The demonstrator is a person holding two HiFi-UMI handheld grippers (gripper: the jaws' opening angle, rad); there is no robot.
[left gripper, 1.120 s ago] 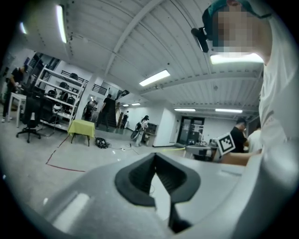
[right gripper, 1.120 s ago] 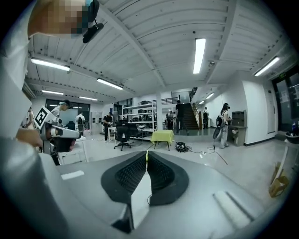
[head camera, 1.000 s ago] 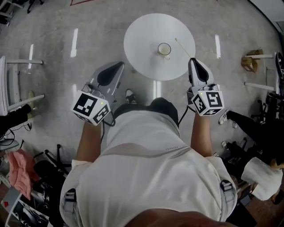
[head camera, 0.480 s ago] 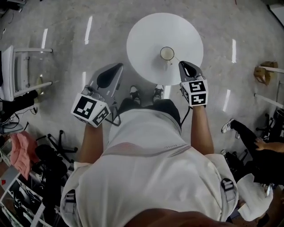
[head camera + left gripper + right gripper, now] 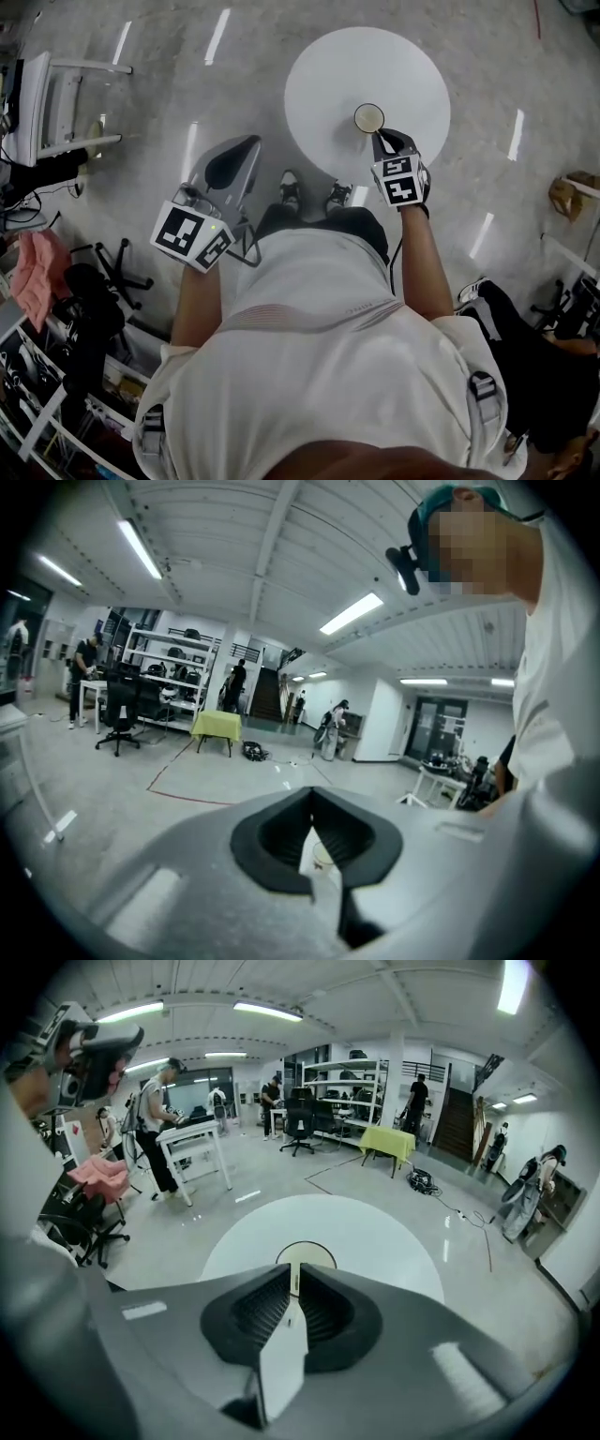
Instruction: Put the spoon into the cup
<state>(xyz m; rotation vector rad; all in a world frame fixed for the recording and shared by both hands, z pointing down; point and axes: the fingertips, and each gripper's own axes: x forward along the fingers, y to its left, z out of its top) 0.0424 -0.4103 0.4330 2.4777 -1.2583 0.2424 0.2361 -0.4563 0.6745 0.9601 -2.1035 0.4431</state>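
In the head view, the person in a white shirt (image 5: 309,375) is standing at the near edge of a round white table (image 5: 328,75). The cup (image 5: 368,117) is sitting on the table, toward its near side. The right gripper (image 5: 382,141) is reaching over the table edge, its tips just beside the cup on the near side. The spoon is too thin to make out here. The left gripper (image 5: 248,145) is hanging over the floor, left of the table and well apart from the cup.

In the left gripper view, the left gripper (image 5: 312,794) is pointing out across the open room. Its jaws are meeting at the tips and gripping nothing. A yellow-green table (image 5: 216,726) is standing far off on the floor.

In the right gripper view, the right gripper (image 5: 294,1274) is pinching the spoon (image 5: 294,1283), a thin pale handle, with the jaws drawn almost together on it. The handle is running forward toward the cup (image 5: 317,1252), whose rim is showing just beyond the jaw tips. Whether the spoon's far end is inside the cup cannot be told. The white table (image 5: 375,1232) is spreading out around the cup.
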